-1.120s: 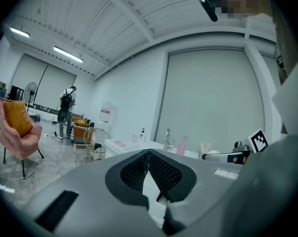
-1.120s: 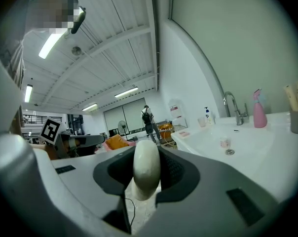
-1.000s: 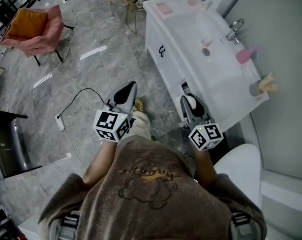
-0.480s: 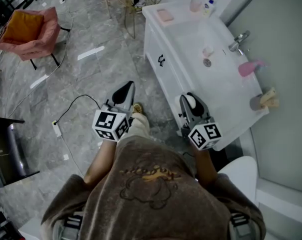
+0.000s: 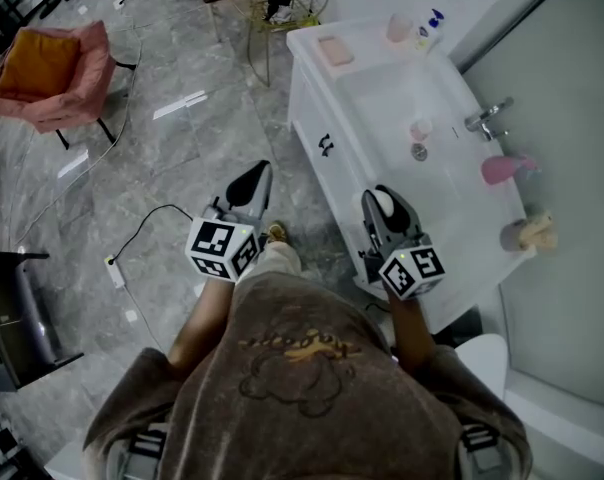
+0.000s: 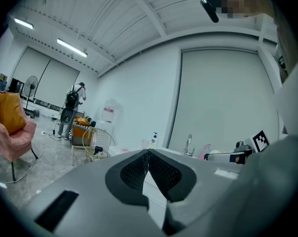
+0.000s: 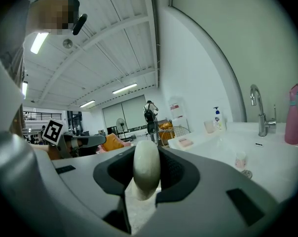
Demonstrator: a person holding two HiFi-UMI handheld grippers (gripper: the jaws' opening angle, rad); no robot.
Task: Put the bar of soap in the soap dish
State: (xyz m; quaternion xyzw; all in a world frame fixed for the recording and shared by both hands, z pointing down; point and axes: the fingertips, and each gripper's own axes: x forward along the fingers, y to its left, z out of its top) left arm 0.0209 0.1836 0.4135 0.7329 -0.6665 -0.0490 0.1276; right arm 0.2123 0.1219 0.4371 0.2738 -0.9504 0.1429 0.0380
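The right gripper (image 5: pixel 385 214) has its fingers about half closed on the bar of soap (image 5: pixel 381 202). The white oval stands on edge between the pads, clamped on its broad faces, probably so that it cannot slip while it is carried. It is held level in front of the person's body, just off the near corner of the basin (image 5: pixel 402 98), not yet over the white tabletop (image 5: pixel 367 40).

In the right gripper view the soap (image 7: pixel 146 171) fills the gap between the fingers. Beyond it, a flat pink tray sits at the tabletop's far corner, past the far end of the basin. I take this tray to be the soap dish (image 7: pixel 184 142). A cup (image 7: pixel 208 126) and a pump bottle (image 7: pixel 216 117) stand just behind the dish, so the soap will want a low, careful approach from the basin side.

The left gripper (image 5: pixel 252 182) hangs over the floor, well apart from the basin. Its fingers (image 6: pixel 134 172) are pressed together with nothing between them. It looks parked out of the way, since placing the soap needs only one gripper.

The dish (image 5: pixel 334 51) shows empty, so the placing is yet to be done.
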